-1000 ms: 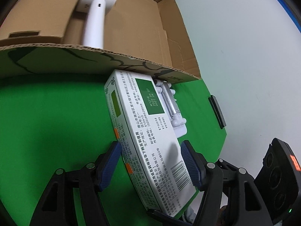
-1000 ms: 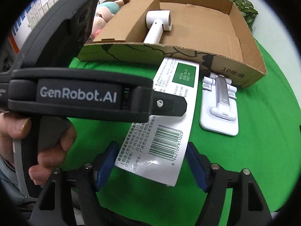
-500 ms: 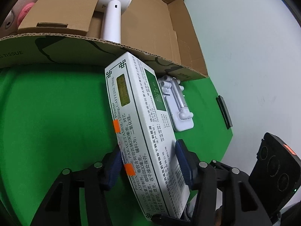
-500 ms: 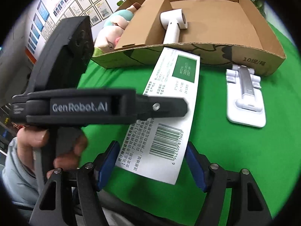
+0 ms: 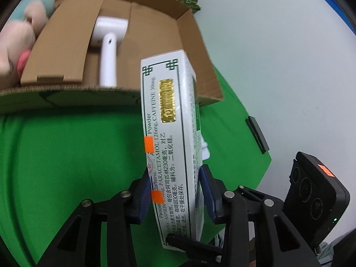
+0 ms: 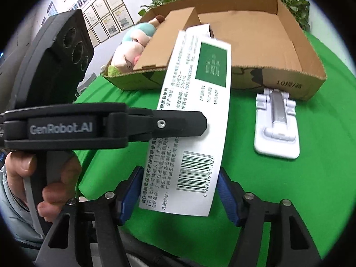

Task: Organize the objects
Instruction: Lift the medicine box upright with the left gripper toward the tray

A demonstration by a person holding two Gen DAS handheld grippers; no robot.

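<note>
Item 1, far left: plush toy, pink and teal, lay in the left compartment of the cardboard box, behind a folded inner flap.

Item 2: white handheld device, T-shaped, lay on the box floor right of the flap.

Item 3: left gripper, held in the person's hand, was clamped on the narrow faces of the medicine box. Both blue pads pressed the carton, which stood on edge, raised clear of the green cloth, its far end overlapping the box's near wall in both views.

Item 4: right gripper was spread wide; the carton's barcode end appeared between its fingers, no contact evident.

Item 5, right: white folding stand lay flat on the cloth, just beside the box's front wall.

Item 6, far right: small dark flat object at the cloth's edge; identity unclear.

Step in hand, as judged: carrying the carton toward the box. Next move would call for lifting it over the near wall, lowering it into the bare floor right of the white device, then releasing.
</note>
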